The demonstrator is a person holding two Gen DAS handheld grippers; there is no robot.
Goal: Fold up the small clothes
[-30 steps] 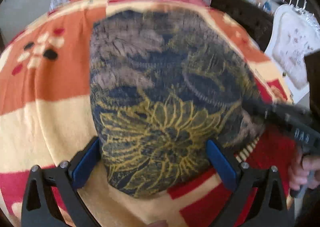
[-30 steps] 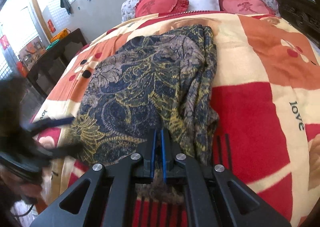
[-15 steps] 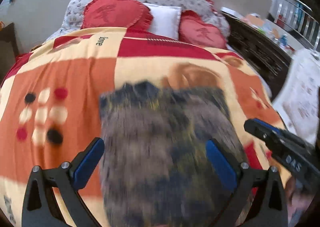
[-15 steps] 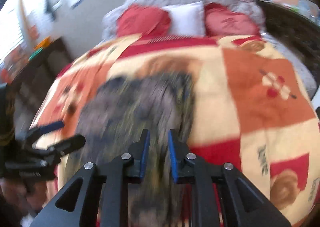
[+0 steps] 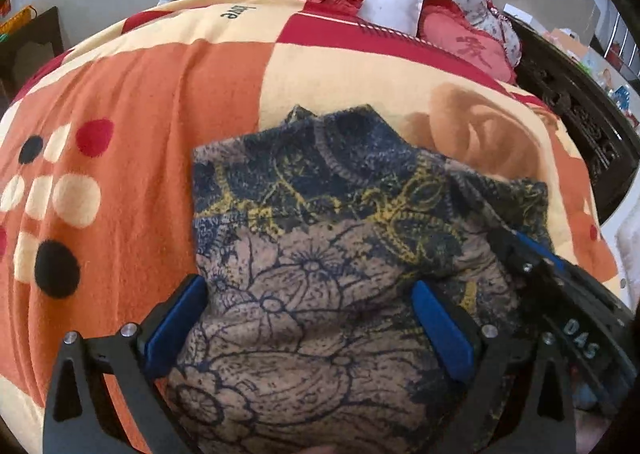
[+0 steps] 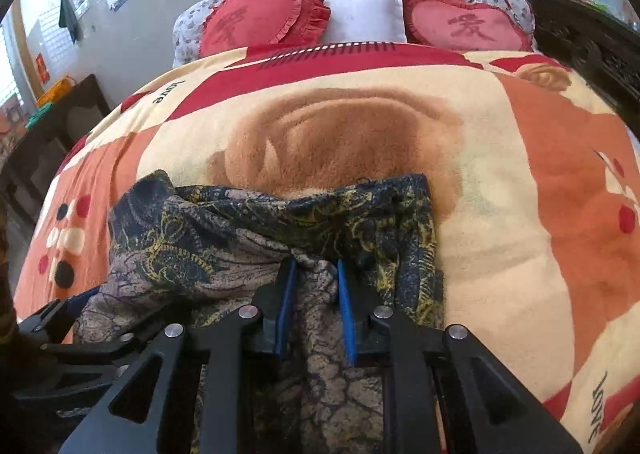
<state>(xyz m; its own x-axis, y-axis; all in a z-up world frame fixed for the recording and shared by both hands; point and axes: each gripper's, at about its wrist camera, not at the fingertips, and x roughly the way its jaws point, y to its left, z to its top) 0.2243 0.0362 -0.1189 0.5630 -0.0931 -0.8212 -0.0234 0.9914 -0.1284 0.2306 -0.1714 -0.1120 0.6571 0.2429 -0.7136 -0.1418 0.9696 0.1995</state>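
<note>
The patterned garment (image 6: 240, 246) lies folded near the bed's foot on the blanket (image 6: 520, 214), its far edge doubled toward the pillows. The right gripper (image 6: 312, 294) has just been opening: narrow fingers straddle a fold, pads not pressing. The left gripper (image 5: 308, 318) stands wide over cloth. Bare blanket either side.

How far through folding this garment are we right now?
One fold looks done: the garment lies doubled on the blanket, pale reverse over the patterned layer. Both grippers sit over it: the left gripper wide open, the right gripper part-open, having just opened, cloth between its pads unpinched. Left: straighten the rumpled far edge and fold smaller.
</note>
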